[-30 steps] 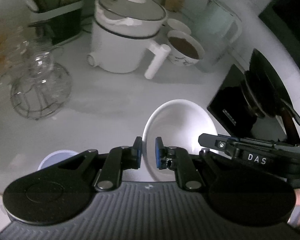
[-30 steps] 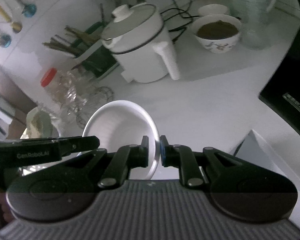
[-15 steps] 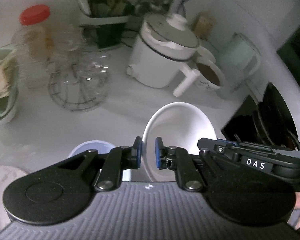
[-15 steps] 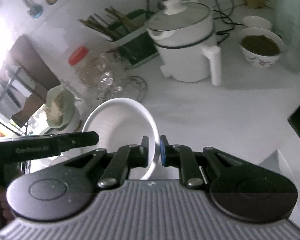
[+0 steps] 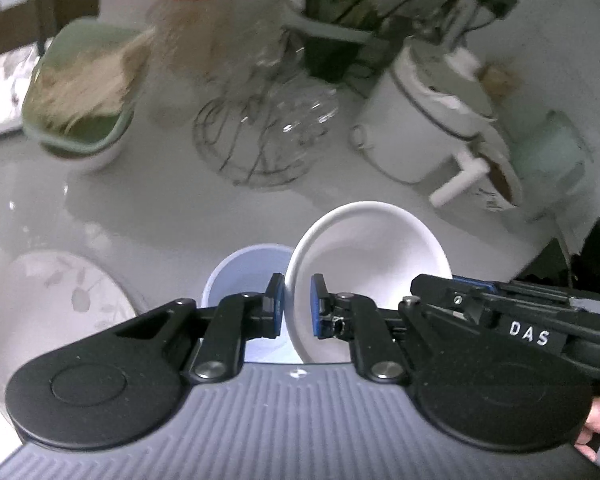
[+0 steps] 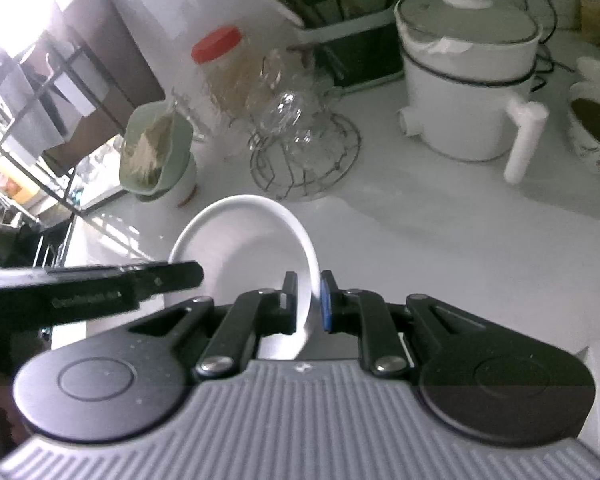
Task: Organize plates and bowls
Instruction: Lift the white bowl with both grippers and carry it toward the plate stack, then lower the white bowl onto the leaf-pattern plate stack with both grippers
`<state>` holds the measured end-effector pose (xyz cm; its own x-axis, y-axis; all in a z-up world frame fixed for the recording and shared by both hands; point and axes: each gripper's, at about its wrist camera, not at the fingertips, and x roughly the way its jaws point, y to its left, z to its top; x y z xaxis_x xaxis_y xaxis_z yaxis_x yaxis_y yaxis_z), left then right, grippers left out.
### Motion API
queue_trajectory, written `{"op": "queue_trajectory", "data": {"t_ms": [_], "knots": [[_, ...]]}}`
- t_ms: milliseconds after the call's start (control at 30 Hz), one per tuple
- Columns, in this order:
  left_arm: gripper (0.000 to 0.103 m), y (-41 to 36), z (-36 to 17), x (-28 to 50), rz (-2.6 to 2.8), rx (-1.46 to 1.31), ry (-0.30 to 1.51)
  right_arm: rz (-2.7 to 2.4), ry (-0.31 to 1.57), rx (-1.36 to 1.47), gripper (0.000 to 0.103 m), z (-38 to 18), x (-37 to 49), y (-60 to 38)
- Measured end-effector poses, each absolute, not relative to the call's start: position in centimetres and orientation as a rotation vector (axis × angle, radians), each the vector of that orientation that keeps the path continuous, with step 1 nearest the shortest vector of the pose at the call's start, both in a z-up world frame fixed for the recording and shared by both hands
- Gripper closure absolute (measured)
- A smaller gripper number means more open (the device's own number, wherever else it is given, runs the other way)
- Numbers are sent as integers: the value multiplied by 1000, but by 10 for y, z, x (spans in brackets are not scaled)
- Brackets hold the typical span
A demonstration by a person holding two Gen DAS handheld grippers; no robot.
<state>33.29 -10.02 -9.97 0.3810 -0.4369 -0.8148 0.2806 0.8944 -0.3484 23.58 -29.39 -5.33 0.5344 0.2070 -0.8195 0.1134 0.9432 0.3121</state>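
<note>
Both grippers clamp the same white bowl (image 5: 370,268) by opposite sides of its rim. The left gripper (image 5: 297,306) pinches the bowl's left edge between its blue pads, and the right gripper (image 6: 309,303) closes on the right edge, the rim passing straight between its fingers. The bowl hangs above the white counter (image 6: 440,248), tilted so its hollow faces each camera; it is plain glossy white with a rolled lip and a smooth inside.

Only the left wrist view shows what lies just under and beside the bowl: a pale blue bowl (image 5: 244,276) sits directly below the left fingers, partly hidden by the white bowl's rim, and a white plate with a faint leaf pattern (image 5: 40,320) lies at the lower left. The right gripper's black arm, marked DAS, crosses the right of that view.

Only the right wrist view shows a dark wire rack (image 6: 40,120) at the far left, by glaring light.

Farther back, both views show a wire stand with clear glasses (image 6: 304,148), a green container (image 6: 152,152), a red-capped jar (image 6: 224,68), a white electric pot (image 6: 468,92) and a utensil holder (image 6: 352,44). At the right edge sits a patterned bowl of brown contents (image 6: 596,132).
</note>
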Motion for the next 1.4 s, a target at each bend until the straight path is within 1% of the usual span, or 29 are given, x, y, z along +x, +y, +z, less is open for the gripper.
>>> {"op": "queue_trajectory", "data": {"t_ms": [367,667,733,767,800,833,867,900,933,1233,1400], "knots": [[89,-78,-136,347,-331,-179,1067,136,1103,293,88,-96,268,-267],[89,-72,-157,348,-334,-170,1110,127,1113,291,88,-108,276,-265],[79,-69,-160,348,-328,-182,1119,118,1124,310,88,-109,278,-267],[69,-69,-160,349,-323,-177,1121,113,1136,324,88,-112,281,-270],[63,-69,-160,349,-322,-168,1116,108,1142,338,87,-114,282,-272],[63,-69,-161,349,-323,-163,1112,98,1139,352,82,-114,284,-275],[63,-69,-162,350,-327,-163,1114,82,1135,363,72,-115,285,-279],[63,-69,-164,352,-333,-170,1118,74,1134,371,68,-116,285,-281],[63,-69,-165,353,-336,-175,1119,68,1134,384,61,-117,285,-284],[63,-77,-185,358,-376,-164,1138,90,1220,530,60,-152,287,-286],[63,-80,-190,363,-399,-196,1176,88,1247,571,62,-168,283,-283]]}}
